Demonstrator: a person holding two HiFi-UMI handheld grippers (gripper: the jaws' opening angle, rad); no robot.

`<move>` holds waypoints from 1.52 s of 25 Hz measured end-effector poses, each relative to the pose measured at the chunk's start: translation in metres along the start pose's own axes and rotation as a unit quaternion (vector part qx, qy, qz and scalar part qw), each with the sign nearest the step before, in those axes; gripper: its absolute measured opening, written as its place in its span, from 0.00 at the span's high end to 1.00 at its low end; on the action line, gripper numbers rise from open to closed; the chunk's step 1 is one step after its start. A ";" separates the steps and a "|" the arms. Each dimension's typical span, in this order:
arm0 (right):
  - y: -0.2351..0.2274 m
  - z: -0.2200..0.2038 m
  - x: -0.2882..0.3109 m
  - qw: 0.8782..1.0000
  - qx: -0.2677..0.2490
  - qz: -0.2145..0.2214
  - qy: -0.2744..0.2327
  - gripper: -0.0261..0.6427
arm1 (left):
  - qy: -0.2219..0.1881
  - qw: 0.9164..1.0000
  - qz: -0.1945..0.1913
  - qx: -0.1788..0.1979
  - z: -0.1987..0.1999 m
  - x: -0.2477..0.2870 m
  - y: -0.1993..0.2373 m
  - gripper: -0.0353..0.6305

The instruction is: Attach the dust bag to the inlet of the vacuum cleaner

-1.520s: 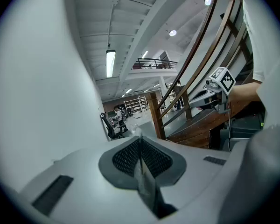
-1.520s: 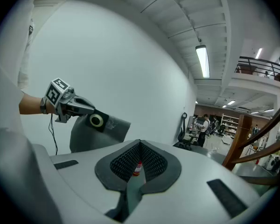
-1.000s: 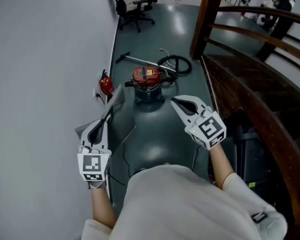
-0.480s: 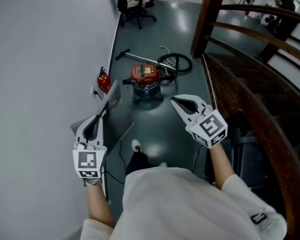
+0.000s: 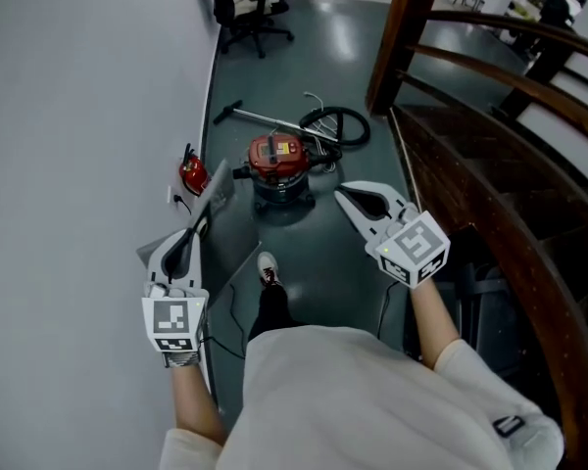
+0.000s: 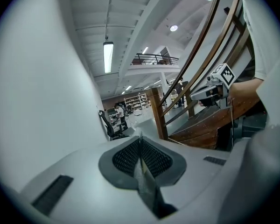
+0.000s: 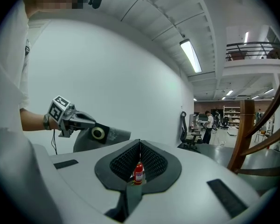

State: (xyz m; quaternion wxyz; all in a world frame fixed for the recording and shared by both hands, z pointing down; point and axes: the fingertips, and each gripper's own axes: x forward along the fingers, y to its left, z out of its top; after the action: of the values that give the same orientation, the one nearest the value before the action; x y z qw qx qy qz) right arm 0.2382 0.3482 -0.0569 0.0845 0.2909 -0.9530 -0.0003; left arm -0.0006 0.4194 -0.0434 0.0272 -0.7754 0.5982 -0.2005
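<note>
The left hand-held gripper pinches the light, floppy grey dust bag by its stiff black collar, a good hold, far from the round red vacuum cleaner; the right hand-held gripper is closed on nothing

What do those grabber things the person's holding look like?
Both are pale grey plastic, narrowing to a pointed beak, with dark ribbed pads inside. The left gripper and right gripper each carry a white cube printed with black square markers. A thin dark cable hangs by the left one. The person wears a pale top with sleeves ending above the forearms.
</note>
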 end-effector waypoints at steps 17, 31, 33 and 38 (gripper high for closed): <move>-0.079 0.017 0.143 0.999 0.014 -0.020 0.027 0.92 | 0.006 1.000 -0.018 -0.012 -0.005 0.130 0.115 0.92; -0.108 0.008 0.253 0.997 0.003 0.003 0.072 0.92 | 0.011 0.999 -0.011 -0.030 -0.033 0.211 0.193 0.92; -0.111 0.007 0.266 0.997 0.006 0.001 0.077 0.92 | 0.013 0.999 -0.011 -0.034 -0.040 0.218 0.201 0.92; -0.131 0.009 0.295 0.998 0.025 -0.026 0.058 0.92 | 0.024 0.998 -0.005 -0.050 -0.063 0.240 0.225 0.92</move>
State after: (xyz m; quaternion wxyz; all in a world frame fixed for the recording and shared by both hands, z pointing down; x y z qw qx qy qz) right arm 0.0689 0.0754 -0.0248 0.1328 0.3168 -0.9384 0.0383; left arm -0.1794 0.1426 0.0174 -0.0275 -0.7737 0.6041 -0.1890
